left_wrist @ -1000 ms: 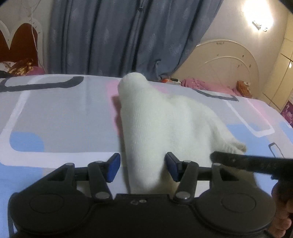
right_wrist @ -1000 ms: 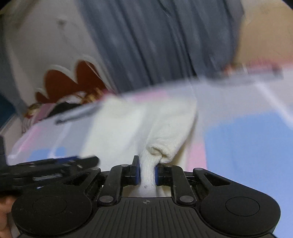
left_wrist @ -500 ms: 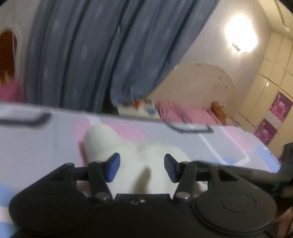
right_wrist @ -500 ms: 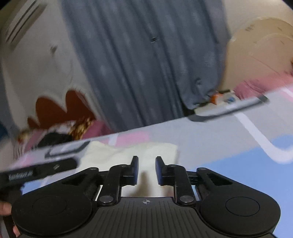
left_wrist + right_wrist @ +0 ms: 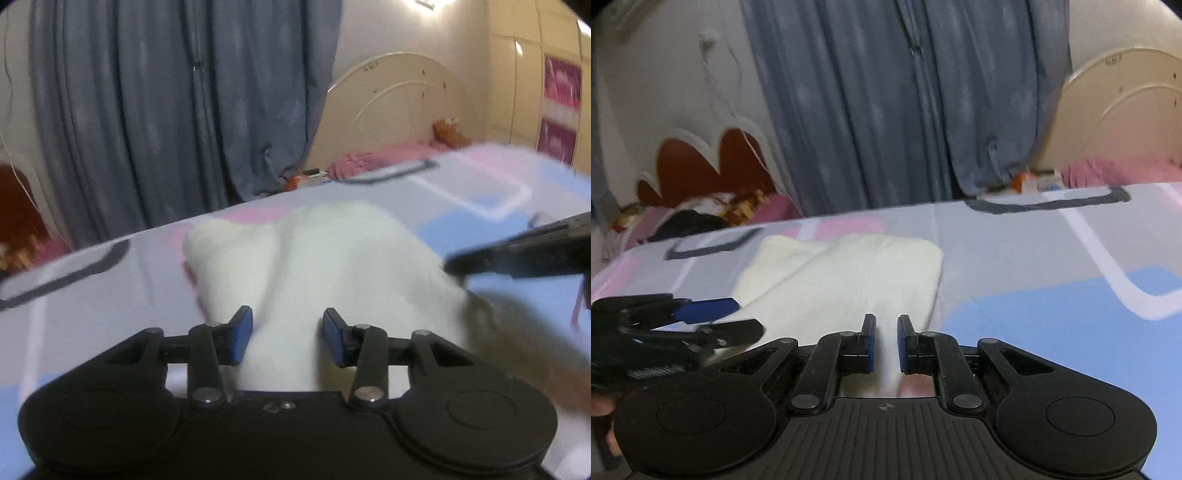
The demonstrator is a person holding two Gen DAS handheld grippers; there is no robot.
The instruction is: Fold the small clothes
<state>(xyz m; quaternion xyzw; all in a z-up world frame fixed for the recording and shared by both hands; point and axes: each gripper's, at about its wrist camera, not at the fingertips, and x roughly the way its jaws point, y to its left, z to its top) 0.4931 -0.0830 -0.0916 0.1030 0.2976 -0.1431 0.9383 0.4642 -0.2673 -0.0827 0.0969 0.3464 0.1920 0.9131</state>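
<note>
The white knit garment (image 5: 849, 273) looked soft and floppy, best pinched at a hem; left gripper (image 5: 288, 339) gaped wide and empty, right gripper (image 5: 886, 343) was slightly parted, holding nothing.

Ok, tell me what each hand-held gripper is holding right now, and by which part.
Nothing is held. The left hand-held gripper and right hand-held gripper are both open, with the white garment lying unclamped between their fingers on the bed sheet.

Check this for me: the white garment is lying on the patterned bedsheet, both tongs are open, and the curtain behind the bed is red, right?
Not quite: the curtain is grey-blue, not red, as the right wrist view shows. The rest holds: the white garment lies on the patterned bedsheet, and both the left tongs and right tongs are open.
</note>
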